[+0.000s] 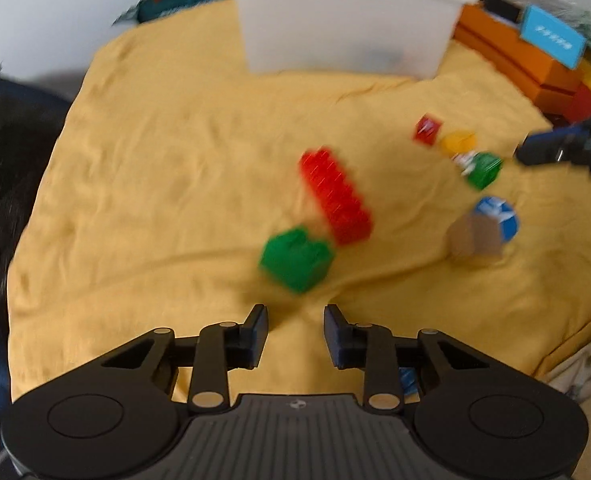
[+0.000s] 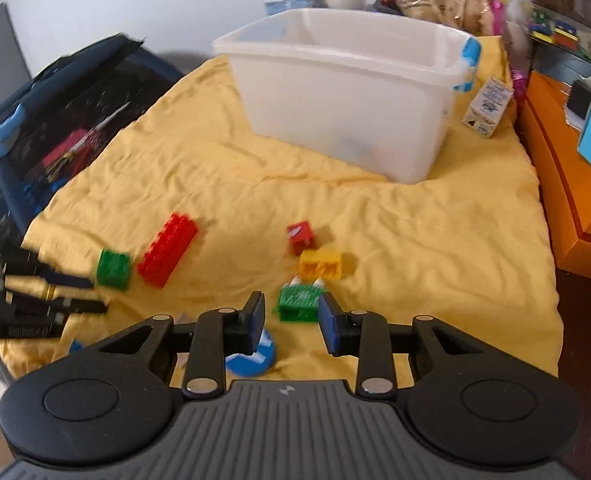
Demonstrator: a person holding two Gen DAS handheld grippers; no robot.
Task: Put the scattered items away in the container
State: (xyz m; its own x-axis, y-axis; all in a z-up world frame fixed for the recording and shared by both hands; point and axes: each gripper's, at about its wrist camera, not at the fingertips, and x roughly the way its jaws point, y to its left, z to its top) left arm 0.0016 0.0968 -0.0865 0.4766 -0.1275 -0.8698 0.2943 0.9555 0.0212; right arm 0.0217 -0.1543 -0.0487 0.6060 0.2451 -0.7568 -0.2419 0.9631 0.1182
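Left gripper (image 1: 295,322) at lower centre, jaws spread and empty — green block (image 1: 295,258) just ahead: light, rigid, slick; pinch its flat sides.

We get bright, even daylight and soft shadows. Left wrist view is motion-blurred throughout; red brick (image 1: 335,196) smeared. Right view is sharper, white bin (image 2: 347,92) crisp. Fisheye bends both edges.
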